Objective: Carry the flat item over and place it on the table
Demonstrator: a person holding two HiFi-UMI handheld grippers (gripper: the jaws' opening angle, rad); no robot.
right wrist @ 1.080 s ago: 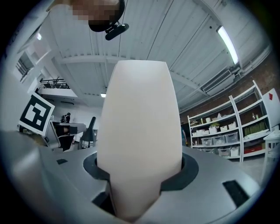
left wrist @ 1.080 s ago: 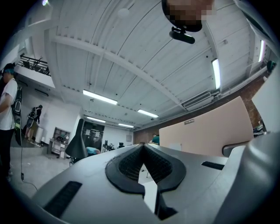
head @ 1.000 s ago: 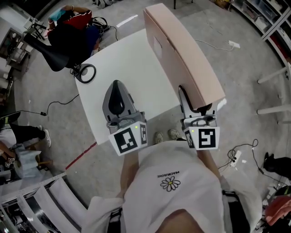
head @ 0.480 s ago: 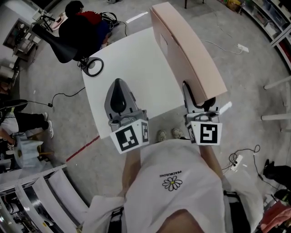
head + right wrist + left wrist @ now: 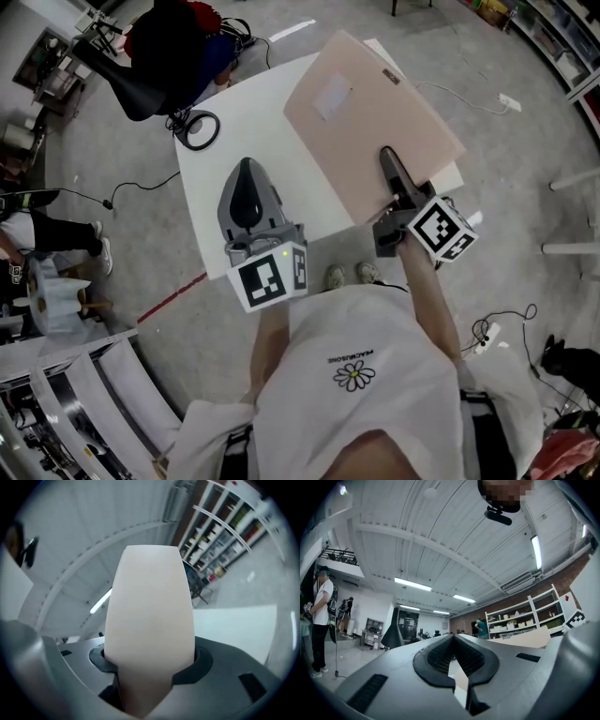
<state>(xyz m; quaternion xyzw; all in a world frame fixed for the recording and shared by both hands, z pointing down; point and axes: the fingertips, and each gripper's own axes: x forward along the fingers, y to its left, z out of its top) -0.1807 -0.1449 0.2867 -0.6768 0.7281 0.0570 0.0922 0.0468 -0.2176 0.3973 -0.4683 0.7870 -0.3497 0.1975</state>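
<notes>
Flat pink board (image 5: 370, 122) has its near edge clamped in the right gripper (image 5: 398, 187) just past the near right corner of the white table (image 5: 253, 131). In the right gripper view both dark pads press against the board's two faces, and the board rises straight out between them. The left gripper (image 5: 246, 187) hovers over the table's near edge, left of the board and apart from it. Its jaws are drawn together with nothing between them. Under the near edge of the table, the person's two shoes (image 5: 347, 275) show on the grey floor.

From the grip, the board stretches away over the right half of the table, broad face turned up. Its right side overhangs the table's right edge. Whether its underside rests on the tabletop cannot be told. A pale rectangular label (image 5: 333, 97) sits on the board's face toward the far end. At the table's far left corner lies a black ring (image 5: 199, 129).
</notes>
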